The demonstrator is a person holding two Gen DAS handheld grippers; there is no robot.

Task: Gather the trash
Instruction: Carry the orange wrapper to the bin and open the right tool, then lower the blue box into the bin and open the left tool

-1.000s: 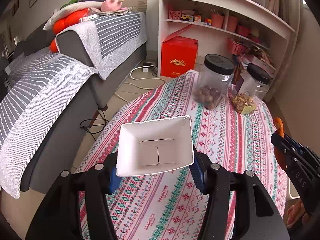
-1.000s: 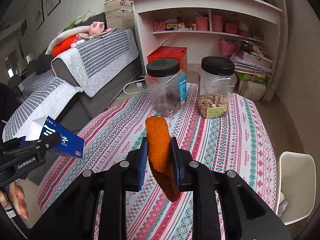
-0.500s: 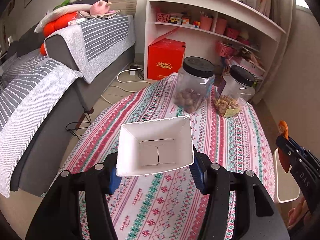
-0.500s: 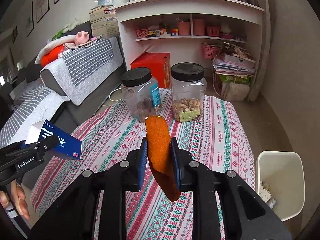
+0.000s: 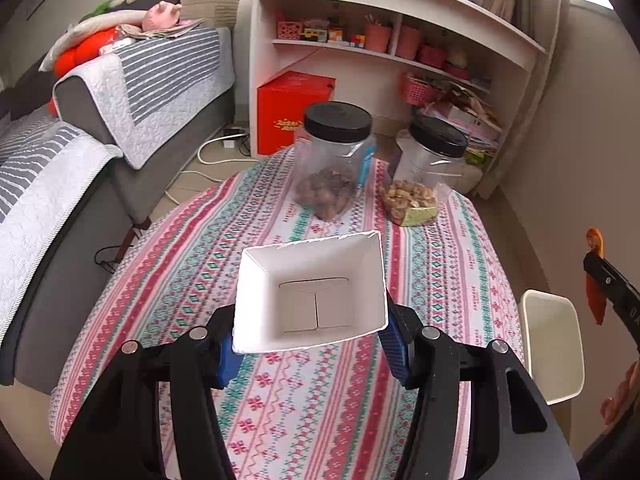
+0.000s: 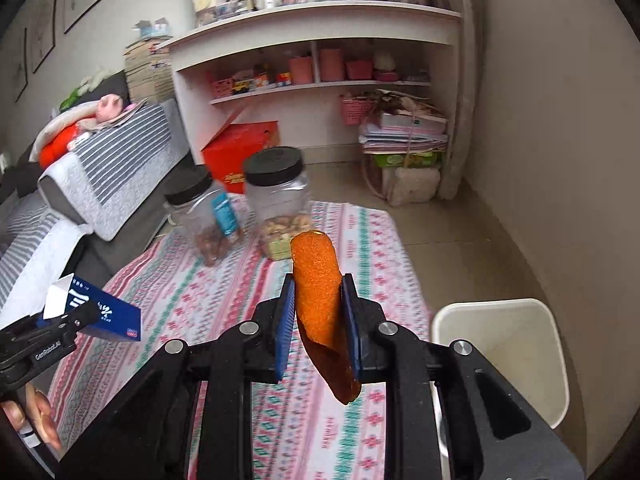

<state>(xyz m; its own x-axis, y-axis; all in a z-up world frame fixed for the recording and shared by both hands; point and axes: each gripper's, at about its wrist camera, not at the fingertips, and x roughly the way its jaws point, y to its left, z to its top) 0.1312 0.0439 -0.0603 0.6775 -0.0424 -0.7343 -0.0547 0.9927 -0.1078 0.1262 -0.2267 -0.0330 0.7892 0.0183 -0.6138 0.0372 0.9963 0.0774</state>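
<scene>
My left gripper (image 5: 310, 346) is shut on an empty open carton (image 5: 312, 292), white inside and blue outside (image 6: 102, 310), held above the table. My right gripper (image 6: 318, 320) is shut on a strip of orange peel (image 6: 318, 296), also held above the table; the peel also shows at the right edge of the left wrist view (image 5: 595, 280). A white trash bin (image 6: 500, 356) stands on the floor by the table's right side, below and right of the right gripper; it also shows in the left wrist view (image 5: 550, 344).
Two clear jars with black lids (image 5: 334, 160) (image 5: 426, 172) stand at the far end of the patterned tablecloth (image 5: 280, 400). A grey sofa (image 5: 120, 92) runs along the left. A white shelf unit (image 5: 400, 40) and red box (image 5: 294, 110) stand behind.
Both grippers have moved right and back, still holding their items. The trash bin has come into fuller view at the right of both views.
</scene>
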